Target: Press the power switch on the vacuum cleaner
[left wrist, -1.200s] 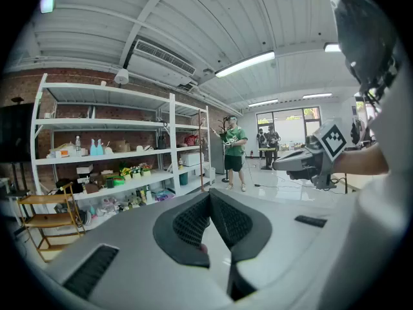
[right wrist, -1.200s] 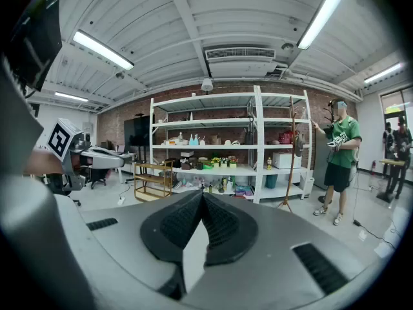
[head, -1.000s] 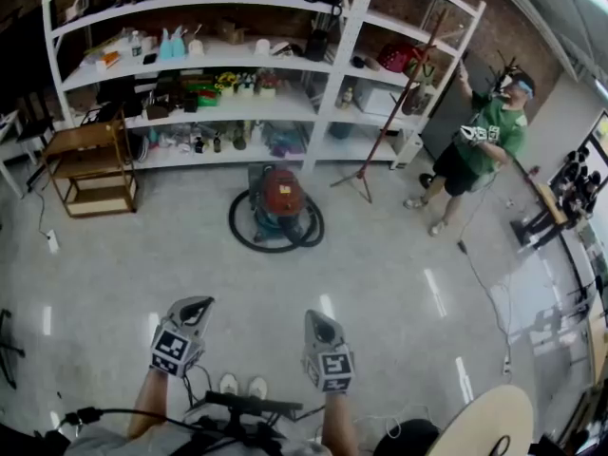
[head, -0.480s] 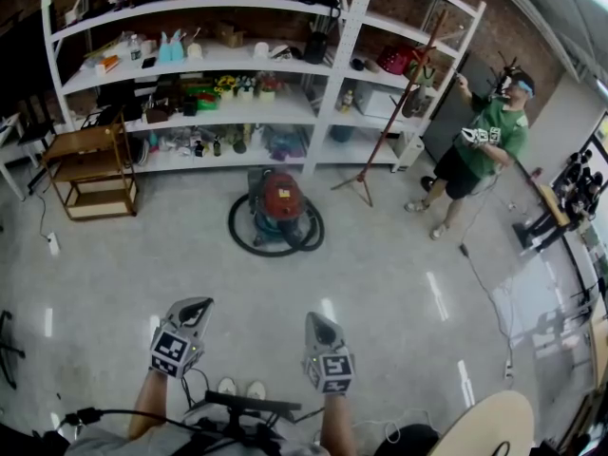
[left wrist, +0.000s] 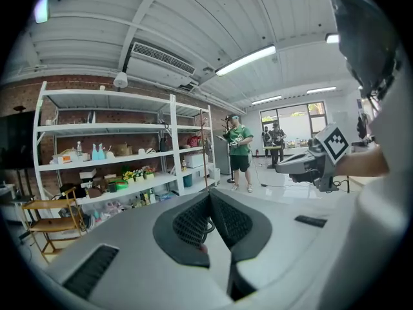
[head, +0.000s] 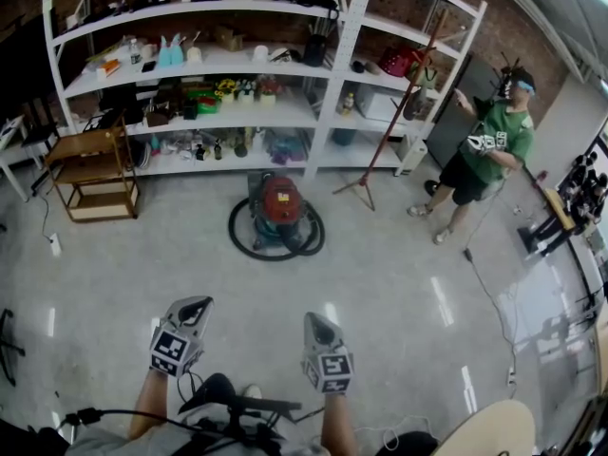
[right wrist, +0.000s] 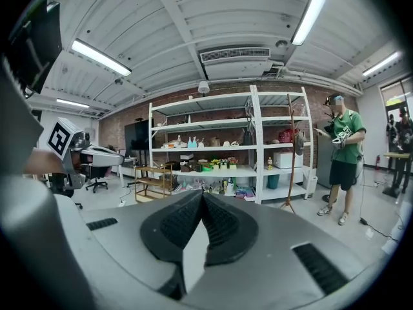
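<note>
The vacuum cleaner [head: 281, 207], red on top with a teal body, stands on the floor in front of the shelves, a black hose coiled round its base. It is well ahead of both grippers. My left gripper [head: 195, 307] and right gripper [head: 317, 323] are held low and near me, side by side, both shut with nothing in them. In the left gripper view the gripper [left wrist: 209, 196] has its jaws meeting at the tips. The right gripper [right wrist: 202, 195] looks the same in its own view. The vacuum's switch is too small to make out.
White shelving [head: 323, 112] full of small items lines the back wall. A wooden cart [head: 90, 164] stands at the left and a leaning stand [head: 378, 141] right of the vacuum. A person in a green shirt [head: 494, 141] stands at the right. Cables [head: 489, 293] lie on the floor.
Both grippers have stayed where they were. The person in green has shifted slightly to the right. A dark shape has come up near my feet.
</note>
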`<state>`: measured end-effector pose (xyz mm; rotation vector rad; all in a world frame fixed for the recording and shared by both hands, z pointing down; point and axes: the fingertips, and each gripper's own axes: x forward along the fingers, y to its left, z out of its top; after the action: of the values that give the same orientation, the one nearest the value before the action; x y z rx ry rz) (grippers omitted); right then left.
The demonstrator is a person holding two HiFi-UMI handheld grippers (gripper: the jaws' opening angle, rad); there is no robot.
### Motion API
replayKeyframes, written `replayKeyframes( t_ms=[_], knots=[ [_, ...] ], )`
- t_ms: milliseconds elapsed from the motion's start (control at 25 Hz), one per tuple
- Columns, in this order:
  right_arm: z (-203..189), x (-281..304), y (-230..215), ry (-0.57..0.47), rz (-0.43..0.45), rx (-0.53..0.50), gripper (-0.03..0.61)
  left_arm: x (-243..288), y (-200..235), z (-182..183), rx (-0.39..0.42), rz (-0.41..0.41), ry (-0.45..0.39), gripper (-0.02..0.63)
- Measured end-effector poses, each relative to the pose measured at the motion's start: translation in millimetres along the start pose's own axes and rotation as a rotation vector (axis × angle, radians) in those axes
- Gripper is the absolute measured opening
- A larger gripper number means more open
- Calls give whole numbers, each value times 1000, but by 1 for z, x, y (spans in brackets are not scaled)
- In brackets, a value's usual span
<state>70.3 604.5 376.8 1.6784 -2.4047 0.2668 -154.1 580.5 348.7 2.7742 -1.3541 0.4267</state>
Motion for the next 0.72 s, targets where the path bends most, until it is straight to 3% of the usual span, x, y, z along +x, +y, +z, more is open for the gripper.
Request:
replayKeyframes(
  t_ms=[400,720],
  knots=[
    [5,19,-18,-21,2,2,11,23,8,2,11,3,6,6],
    [17,66,-32,3,-6,5,11,68,45,14,21,-17,5,6]
  ],
)
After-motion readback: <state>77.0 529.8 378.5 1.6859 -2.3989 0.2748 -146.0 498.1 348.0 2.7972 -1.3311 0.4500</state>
